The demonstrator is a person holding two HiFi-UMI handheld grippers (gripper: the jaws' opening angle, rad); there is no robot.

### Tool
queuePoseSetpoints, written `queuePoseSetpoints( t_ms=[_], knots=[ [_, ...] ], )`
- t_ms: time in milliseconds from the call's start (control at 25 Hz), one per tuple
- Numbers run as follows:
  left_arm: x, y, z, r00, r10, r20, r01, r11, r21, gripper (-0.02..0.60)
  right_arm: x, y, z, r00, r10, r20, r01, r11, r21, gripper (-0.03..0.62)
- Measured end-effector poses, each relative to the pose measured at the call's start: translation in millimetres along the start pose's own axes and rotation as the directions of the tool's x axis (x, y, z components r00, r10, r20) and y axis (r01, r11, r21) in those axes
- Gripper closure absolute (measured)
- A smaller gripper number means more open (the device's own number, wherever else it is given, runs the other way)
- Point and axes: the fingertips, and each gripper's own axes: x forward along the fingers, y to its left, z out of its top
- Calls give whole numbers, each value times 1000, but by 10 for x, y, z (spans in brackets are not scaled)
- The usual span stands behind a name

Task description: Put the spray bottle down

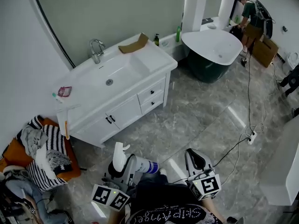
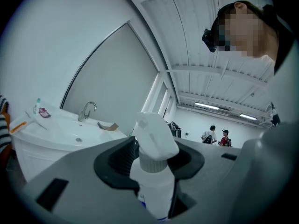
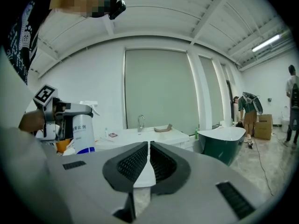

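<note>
**Spray bottle held in left gripper**

The spray bottle (image 1: 144, 165) is clamped in the left gripper (image 2: 152, 158), above the floor (image 1: 201, 120) at the near edge. To its right, the right gripper (image 3: 148, 164) is closed and empty.

1 spray btl (image 1: 145, 166), 2 grippers (image 1: 124, 168) (image 1: 195, 159), 1 basin (image 1: 122, 70), 1 tub (image 1: 211, 44)
</note>
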Motion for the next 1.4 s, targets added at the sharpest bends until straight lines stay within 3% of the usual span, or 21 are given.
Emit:
queuePoseSetpoints(
  t_ms=[280,600,1000,1400],
  knots=[
    [318,232,96,999,-31,-7,31,999,-11,399,321,-77,30,999,-32,-27,32,999,-1,565],
    [882,560,407,995,-94,-24,94,996,4,399,819,-230,341,995,-97,-9,97,995,1,565],
    [1231,894,566,990,-139,-34,140,990,16,399,1097,-360,219,981,-193,-19,194,980,39,565],
    [1481,1083,478,987,-143,-79,140,989,-41,399,1318,-460,111,971,-222,-88,226,973,38,565]
  ],
)
